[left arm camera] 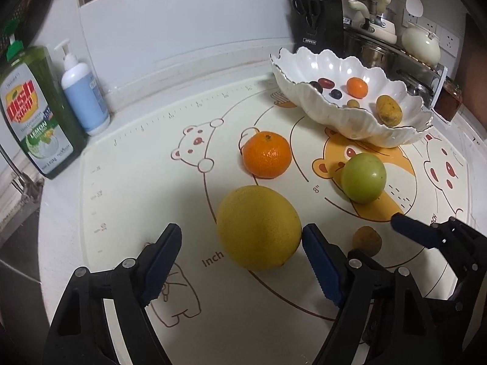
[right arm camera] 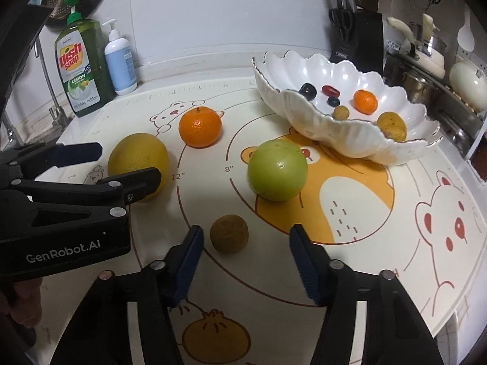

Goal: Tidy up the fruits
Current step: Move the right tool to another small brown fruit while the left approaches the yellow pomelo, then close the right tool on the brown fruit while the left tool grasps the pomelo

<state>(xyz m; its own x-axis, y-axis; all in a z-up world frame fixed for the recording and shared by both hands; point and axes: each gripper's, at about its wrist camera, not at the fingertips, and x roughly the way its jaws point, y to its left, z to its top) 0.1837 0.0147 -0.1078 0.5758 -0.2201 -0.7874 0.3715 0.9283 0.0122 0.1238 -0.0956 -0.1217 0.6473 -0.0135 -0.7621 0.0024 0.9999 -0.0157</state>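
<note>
A large yellow citrus (left arm camera: 258,226) (right arm camera: 138,164) lies on the mat just ahead of my open left gripper (left arm camera: 242,238) (right arm camera: 127,161), its right finger close beside the fruit. An orange (left arm camera: 267,154) (right arm camera: 200,126) and a green apple (left arm camera: 363,177) (right arm camera: 277,169) lie further on. A small brown fruit (right arm camera: 229,233) (left arm camera: 366,240) lies just ahead of my open, empty right gripper (right arm camera: 246,243), nearer its left finger. A white scalloped bowl (left arm camera: 307,91) (right arm camera: 274,76) holds a small orange, a yellow-brown fruit and several small dark fruits.
A cartoon-bear baking mat (left arm camera: 137,182) (right arm camera: 365,243) covers the counter. A dish soap bottle (left arm camera: 33,112) (right arm camera: 80,67) and a blue pump bottle (left arm camera: 83,94) (right arm camera: 120,60) stand at the back left. A knife block (left arm camera: 319,21) (right arm camera: 356,36) and pots stand behind the bowl.
</note>
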